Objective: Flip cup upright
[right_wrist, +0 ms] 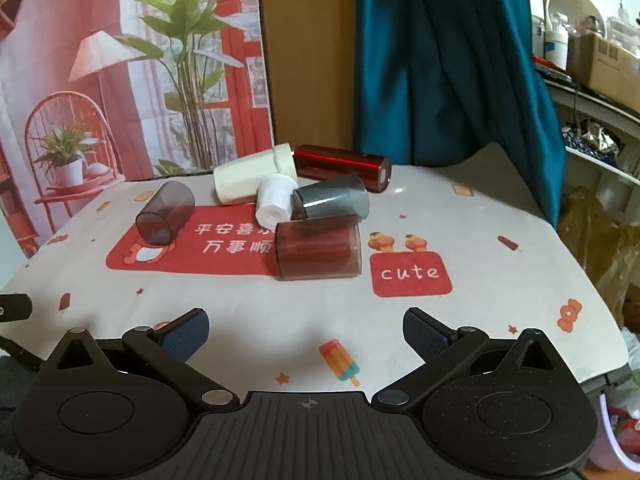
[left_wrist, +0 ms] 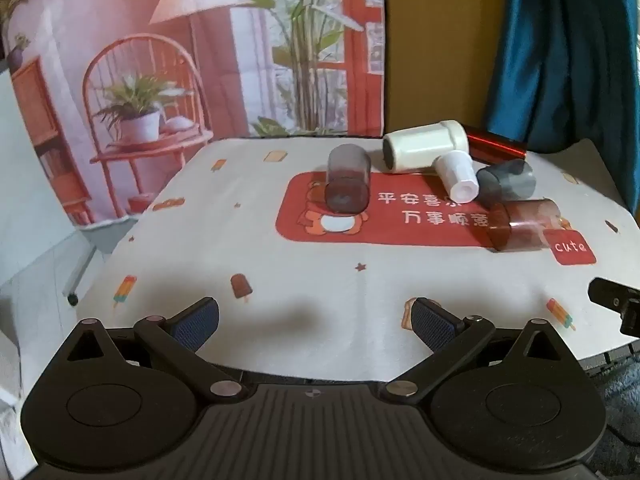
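Several cups lie on their sides on a patterned tablecloth [left_wrist: 240,240]. A smoky clear cup [left_wrist: 347,179] [right_wrist: 166,213] lies apart at the left, mouth toward me. A translucent brown cup [left_wrist: 524,225] [right_wrist: 318,247] lies nearest. Behind it lie a grey cup [left_wrist: 506,182] [right_wrist: 331,199], a small white cup [left_wrist: 456,176] [right_wrist: 275,201], a large cream cup [left_wrist: 424,146] [right_wrist: 252,174] and a shiny red cylinder [left_wrist: 496,146] [right_wrist: 342,166]. My left gripper [left_wrist: 314,322] is open and empty near the front edge. My right gripper [right_wrist: 306,330] is open and empty, short of the brown cup.
A printed backdrop [left_wrist: 180,52] hangs behind the table, with a teal curtain [right_wrist: 440,60] to the right. Cluttered shelves [right_wrist: 592,64] and bags stand beyond the table's right edge. The right gripper's tip shows in the left wrist view [left_wrist: 618,304].
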Tool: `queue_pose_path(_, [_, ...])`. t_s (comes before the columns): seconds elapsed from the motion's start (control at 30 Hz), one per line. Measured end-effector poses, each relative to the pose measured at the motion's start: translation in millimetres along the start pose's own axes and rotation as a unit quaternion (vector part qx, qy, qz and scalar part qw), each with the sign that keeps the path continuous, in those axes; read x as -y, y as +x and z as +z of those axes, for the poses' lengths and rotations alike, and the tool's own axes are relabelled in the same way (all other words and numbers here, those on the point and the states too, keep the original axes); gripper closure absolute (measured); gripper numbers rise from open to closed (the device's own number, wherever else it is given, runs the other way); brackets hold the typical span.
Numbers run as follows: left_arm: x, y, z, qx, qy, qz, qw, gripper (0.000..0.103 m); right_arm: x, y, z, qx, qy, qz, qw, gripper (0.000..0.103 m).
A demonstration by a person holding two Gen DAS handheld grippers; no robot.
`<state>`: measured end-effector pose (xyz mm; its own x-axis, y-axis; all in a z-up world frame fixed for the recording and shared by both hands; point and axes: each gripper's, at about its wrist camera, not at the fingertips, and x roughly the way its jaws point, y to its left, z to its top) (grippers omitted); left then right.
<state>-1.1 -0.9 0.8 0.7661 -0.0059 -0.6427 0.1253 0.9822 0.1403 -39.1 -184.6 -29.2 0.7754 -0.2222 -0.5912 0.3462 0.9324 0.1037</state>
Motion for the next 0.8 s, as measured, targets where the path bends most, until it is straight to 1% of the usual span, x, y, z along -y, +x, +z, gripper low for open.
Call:
queue_pose_path(0.07, [4.4,-3.7,-0.5,0.003,-0.001,-0.002,1.0,0.0,-0.8,0.1,-0.9,-0.003,0.002,0.0,1.0,0.0])
queue_pose_path(0.1, [1.0,-6.1,-5.9,0.011,-0.013,-0.01,0.9998,0.0,-1.9,-0.1,-1.6,-0.004,0.003,-0.002,1.0,0.0])
queue_pose_path(0.13, [1.7,-1.4,-3.0,-0.004,-0.022,-0.007,0.9997,0.0,-3.5,-1.0,-2.6,-0.005,0.003,-0.002,1.0,0.0])
queue_pose_path(0.17, [-4.6,5.5,0.1,-0.02,-0.032,-0.014,0.9992,0.0,1.3,0.8,-3.9,-0.009,0.016,0.003,1.0,0.0])
queue_pose_path(0.2, [-8.6,14.1,4.6,-0.037,-0.039,-0.019,0.9984,0.0,1.3,0.2,-4.7,-0.009,0.016,0.004,1.0,0.0])
queue_pose_path(0.23, [-12.4,12.8,1.3,-0.028,-0.043,-0.022,0.9984,0.0,4.6,-1.8,-9.1,-0.007,0.02,0.006,1.0,0.0])
queue_pose_path(0.27, [-7.7,11.8,1.5,-0.026,-0.036,-0.016,0.9989,0.0,2.3,4.0,-3.1,-0.022,0.023,0.005,0.999,0.0])
queue_pose_path(0.33, [-9.1,9.9,1.9,-0.025,-0.035,-0.014,0.999,0.0,5.8,6.2,-2.0,-0.023,0.023,0.007,0.999,0.0])
queue_pose_path(0.8, [-11.2,10.9,2.5,-0.037,-0.04,-0.013,0.9985,0.0,5.4,6.9,-2.1,-0.019,0.019,0.004,1.0,0.0])
